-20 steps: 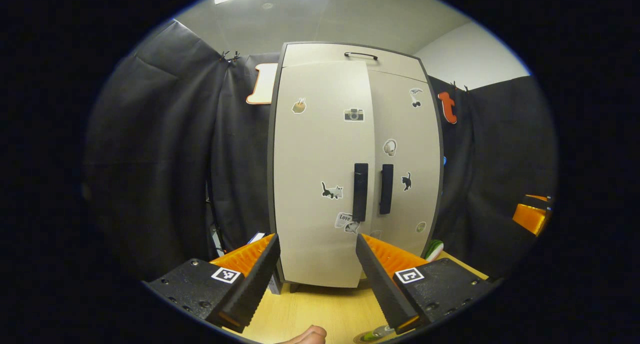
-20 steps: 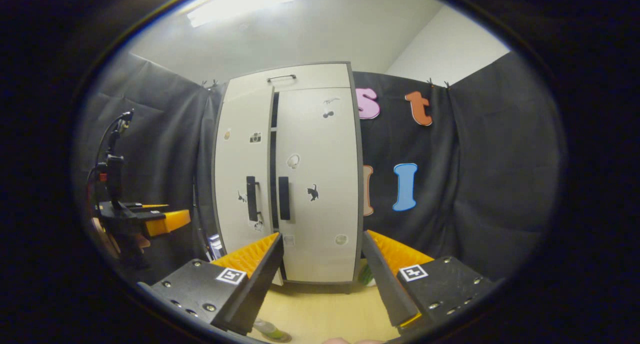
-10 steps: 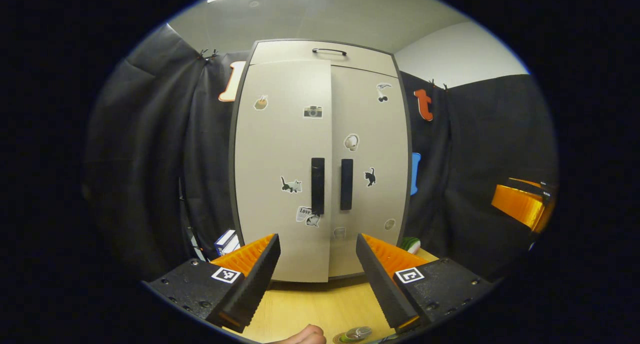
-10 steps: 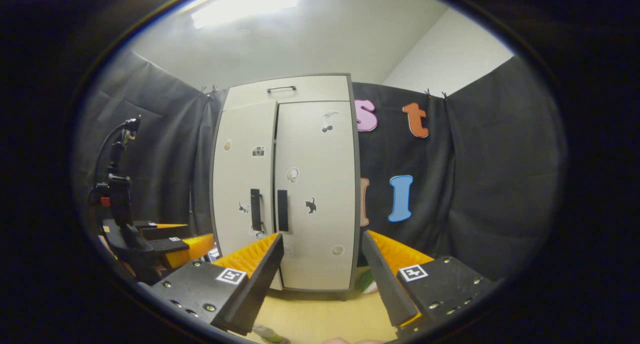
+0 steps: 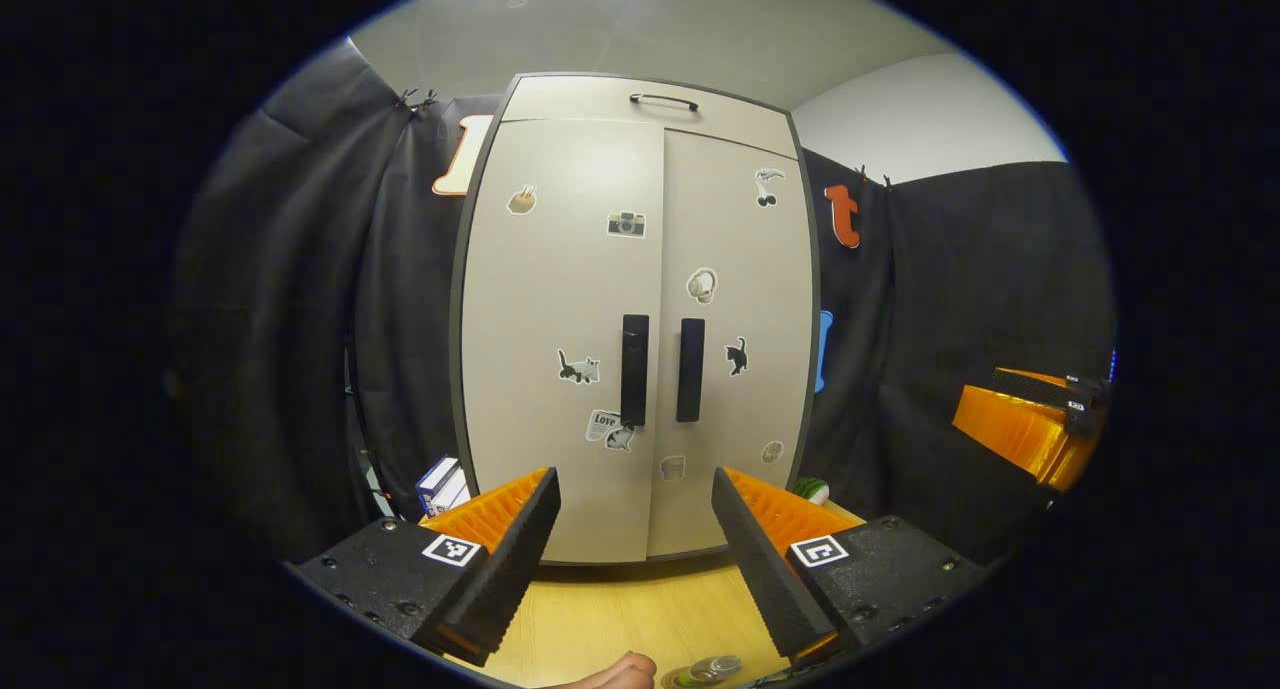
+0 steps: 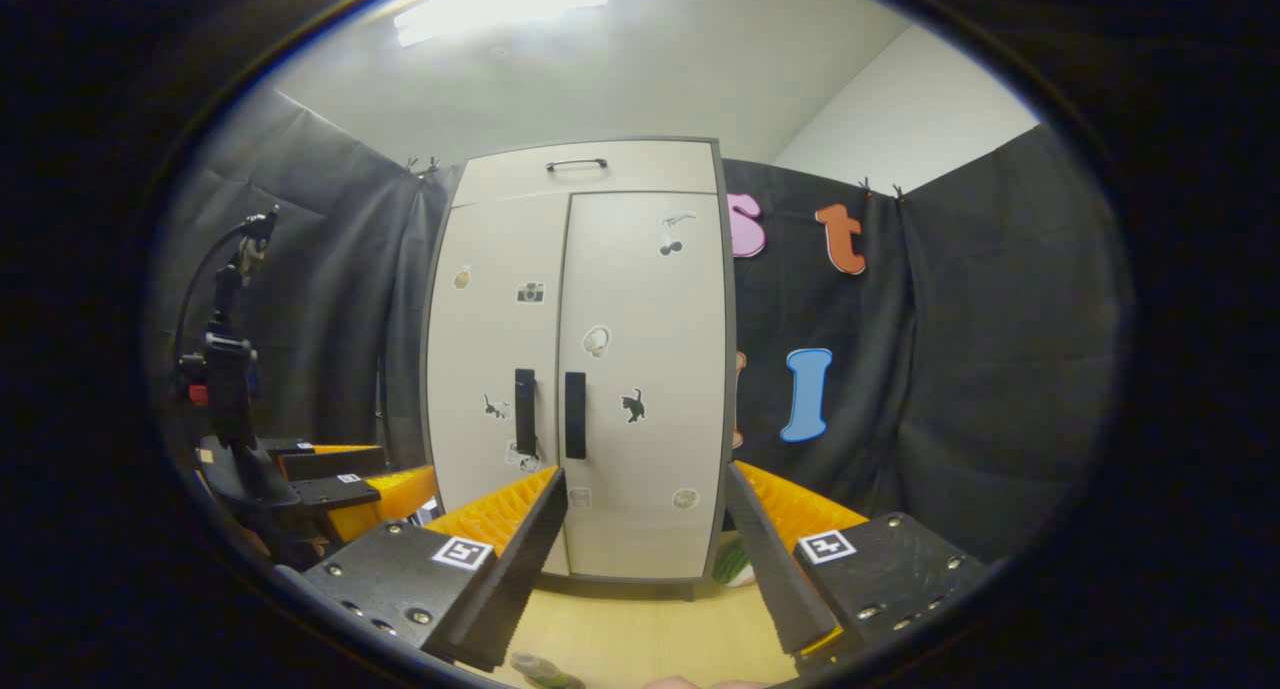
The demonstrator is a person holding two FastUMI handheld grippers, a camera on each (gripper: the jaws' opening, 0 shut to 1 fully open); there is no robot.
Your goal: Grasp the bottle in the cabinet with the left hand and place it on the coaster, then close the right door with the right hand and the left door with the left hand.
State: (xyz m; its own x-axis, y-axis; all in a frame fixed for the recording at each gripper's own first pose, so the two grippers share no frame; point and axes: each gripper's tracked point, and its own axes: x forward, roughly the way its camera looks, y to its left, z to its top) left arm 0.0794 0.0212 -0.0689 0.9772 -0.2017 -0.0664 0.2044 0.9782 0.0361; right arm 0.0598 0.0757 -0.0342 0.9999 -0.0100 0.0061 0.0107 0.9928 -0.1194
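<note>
The pale cabinet (image 5: 560, 269) stands at the back of the wooden table (image 5: 620, 609), and both doors lie flush and shut, their dark handles (image 5: 635, 369) side by side. The same cabinet (image 6: 650, 319) faces the right gripper view. A clear bottle's top (image 5: 715, 666) peeks in at the bottom edge, seemingly on a round coaster (image 5: 672, 680). The bottle (image 6: 545, 671) also lies low in the right gripper view. My left gripper (image 5: 633, 489) is open and holds nothing, a short way in front of the doors. My right gripper (image 6: 647, 484) is open and holds nothing too.
A blue and white box (image 5: 440, 484) sits left of the cabinet and a green striped object (image 5: 812, 490) right of it. The right gripper (image 5: 1020, 429) hangs far right in the left gripper view. The left gripper (image 6: 330, 474) sits low left in the right gripper view.
The left door, ajar a second ago, has swung flush with the right one. Both grippers have stayed open and shifted slightly before the cabinet.
</note>
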